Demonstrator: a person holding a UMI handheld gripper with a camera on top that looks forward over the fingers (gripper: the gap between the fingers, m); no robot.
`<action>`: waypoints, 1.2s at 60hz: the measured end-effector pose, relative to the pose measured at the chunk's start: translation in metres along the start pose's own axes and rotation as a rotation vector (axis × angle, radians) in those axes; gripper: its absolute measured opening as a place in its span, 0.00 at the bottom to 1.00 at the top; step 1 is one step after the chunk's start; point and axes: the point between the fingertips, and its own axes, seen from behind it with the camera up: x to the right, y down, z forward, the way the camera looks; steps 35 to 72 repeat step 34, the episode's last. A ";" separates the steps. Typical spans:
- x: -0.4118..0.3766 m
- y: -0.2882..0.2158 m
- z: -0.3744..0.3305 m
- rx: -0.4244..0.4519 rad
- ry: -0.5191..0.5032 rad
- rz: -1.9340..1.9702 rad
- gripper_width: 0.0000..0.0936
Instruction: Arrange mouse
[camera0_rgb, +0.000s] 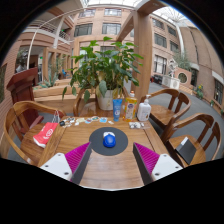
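Mouse (109, 140), blue, sits on the round dark mousepad (96, 146) on the wooden table (110, 170), just ahead of your gripper (111, 160). Its fingers stand wide apart, holding nothing. You seem to be approaching: advance until the pads flank the mouse, then close.

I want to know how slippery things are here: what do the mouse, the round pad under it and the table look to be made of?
Mouse: blue, smooth, likely plastic; a faint sheen on top.
Round mouse pad: dark, matte, no shine, probably fabric or rubber.
Table: wood, warm brown with visible plank lines, lightly polished.
The gripper is open, its fingers flanking the pad.
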 end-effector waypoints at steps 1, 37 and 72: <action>0.000 0.001 -0.004 0.000 -0.002 0.001 0.91; 0.002 0.011 -0.053 0.016 -0.018 -0.022 0.91; 0.002 0.011 -0.053 0.016 -0.018 -0.022 0.91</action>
